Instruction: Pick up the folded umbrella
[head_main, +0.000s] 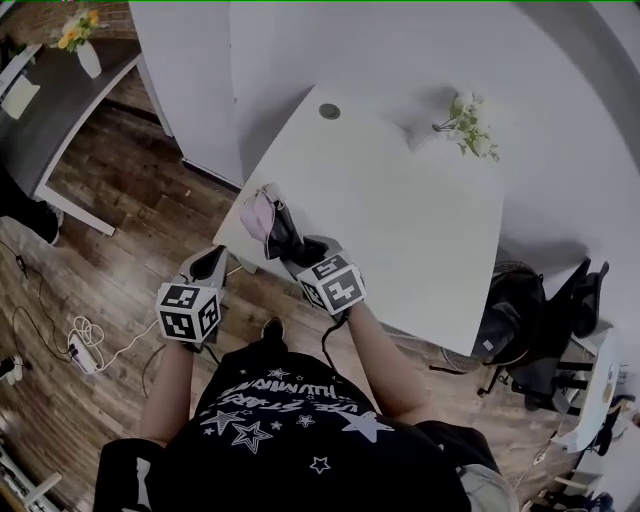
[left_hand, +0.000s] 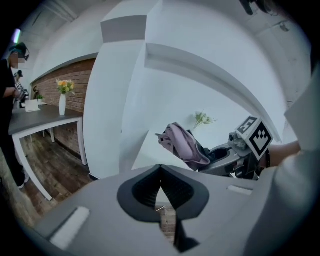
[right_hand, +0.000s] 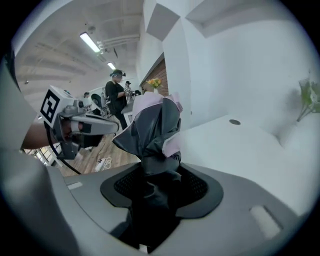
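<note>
The folded umbrella (head_main: 262, 215), pink and dark grey fabric bunched round a dark shaft, is held up above the near left corner of the white table (head_main: 400, 200). My right gripper (head_main: 290, 245) is shut on its lower end. In the right gripper view the umbrella (right_hand: 152, 125) rises out of the jaws of that gripper (right_hand: 155, 185), whose pads press on its dark stem. My left gripper (head_main: 210, 262) hangs left of the table over the wooden floor, apart from the umbrella. Its jaws (left_hand: 160, 190) meet at the tips with nothing between them. From there I see the umbrella (left_hand: 182, 142) and the right gripper (left_hand: 225, 155).
A flower sprig (head_main: 468, 122) and a round cable grommet (head_main: 329, 111) are at the table's far side. A black chair (head_main: 540, 320) stands to the right. A grey desk (head_main: 60, 110) with a vase (head_main: 88, 58) is far left. Cables and a power strip (head_main: 85, 345) lie on the floor. A person (right_hand: 117, 97) stands in the background.
</note>
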